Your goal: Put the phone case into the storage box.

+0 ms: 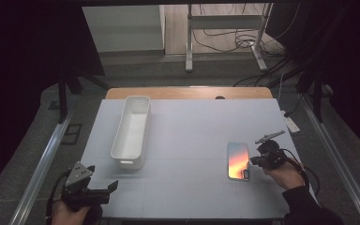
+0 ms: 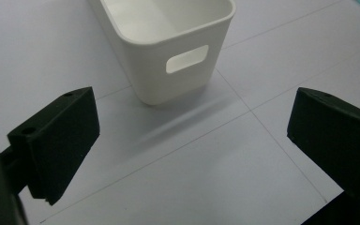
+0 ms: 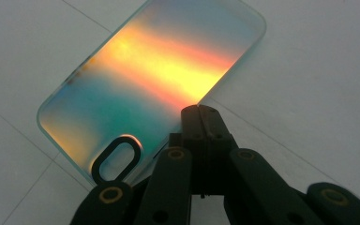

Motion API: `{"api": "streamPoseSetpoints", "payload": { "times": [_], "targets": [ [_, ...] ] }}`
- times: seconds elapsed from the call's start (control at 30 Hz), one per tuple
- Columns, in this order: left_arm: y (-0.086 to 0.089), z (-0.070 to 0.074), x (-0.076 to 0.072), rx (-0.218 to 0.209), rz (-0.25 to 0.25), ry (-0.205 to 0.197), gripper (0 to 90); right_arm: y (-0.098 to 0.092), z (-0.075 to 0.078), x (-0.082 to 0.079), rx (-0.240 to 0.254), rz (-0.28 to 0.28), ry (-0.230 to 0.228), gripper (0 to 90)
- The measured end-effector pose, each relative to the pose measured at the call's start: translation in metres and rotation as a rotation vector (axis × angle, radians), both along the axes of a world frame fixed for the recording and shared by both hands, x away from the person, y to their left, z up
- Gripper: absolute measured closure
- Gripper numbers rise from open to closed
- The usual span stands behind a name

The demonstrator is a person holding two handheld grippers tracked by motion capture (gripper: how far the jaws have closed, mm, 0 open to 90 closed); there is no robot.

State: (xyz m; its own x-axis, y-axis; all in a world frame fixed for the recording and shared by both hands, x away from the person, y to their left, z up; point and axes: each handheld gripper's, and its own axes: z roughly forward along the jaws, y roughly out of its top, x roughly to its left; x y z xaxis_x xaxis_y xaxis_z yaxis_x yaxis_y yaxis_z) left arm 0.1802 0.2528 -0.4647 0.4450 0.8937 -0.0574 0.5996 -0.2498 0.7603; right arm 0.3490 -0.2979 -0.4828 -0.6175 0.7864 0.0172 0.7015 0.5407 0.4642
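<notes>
Nearest the high camera, at the bottom edge, are two hands, each holding one tool. The left tool [image 1: 104, 189] sits at the near left corner of the surface [image 1: 192, 136], carrying a grey three-cornered plate [image 1: 79, 171]; in the left gripper view its two black jaws stand spread wide with nothing but bare surface between them. The right tool [image 1: 253, 161] is a little farther in, on the right side, held by a hand [image 1: 285, 174] in a dark sleeve. In the right gripper view its jaws are pressed together at the near long edge of the phone case [image 3: 154, 79]; whether a sliver of that edge is pinched between them cannot be told.

There is one phone case, an iridescent one with orange, yellow and teal bands and one oval camera cut-out [image 3: 117, 159] at its near end. It lies flat on the right half of the surface [image 1: 238, 160], just left of the right tool.

Farther in, on the left half, stands one white bin [image 1: 132, 130], long and narrow, empty, with a handle slot [image 2: 187, 58] in its near end wall. It is well apart from the case.

Beyond the surface's far wooden edge are a metal stand's legs [image 1: 225, 42] and loose cables on the floor. No brand, label or writing can be read anywhere.
</notes>
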Motion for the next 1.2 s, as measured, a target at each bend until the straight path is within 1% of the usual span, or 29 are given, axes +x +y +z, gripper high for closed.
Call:
{"api": "streamPoseSetpoints", "payload": {
  "times": [0.2,0.67,1.03,1.2],
  "targets": [
    [0.000,0.000,0.000,0.002,-0.001,-0.001,3.3,-0.001,-0.005,-0.003,0.003,0.004,0.013,89.0],
    [-0.001,0.000,0.000,0.004,-0.002,-0.005,3.3,0.000,-0.012,-0.006,-0.032,0.008,0.038,89.0],
    [-0.001,0.000,-0.001,0.003,-0.003,-0.003,3.3,0.002,-0.013,-0.011,-0.022,0.016,0.048,89.1],
    [-0.001,0.000,0.000,0.006,-0.003,-0.003,3.3,0.004,-0.013,-0.014,-0.018,0.035,0.059,89.1]
  ]
}}
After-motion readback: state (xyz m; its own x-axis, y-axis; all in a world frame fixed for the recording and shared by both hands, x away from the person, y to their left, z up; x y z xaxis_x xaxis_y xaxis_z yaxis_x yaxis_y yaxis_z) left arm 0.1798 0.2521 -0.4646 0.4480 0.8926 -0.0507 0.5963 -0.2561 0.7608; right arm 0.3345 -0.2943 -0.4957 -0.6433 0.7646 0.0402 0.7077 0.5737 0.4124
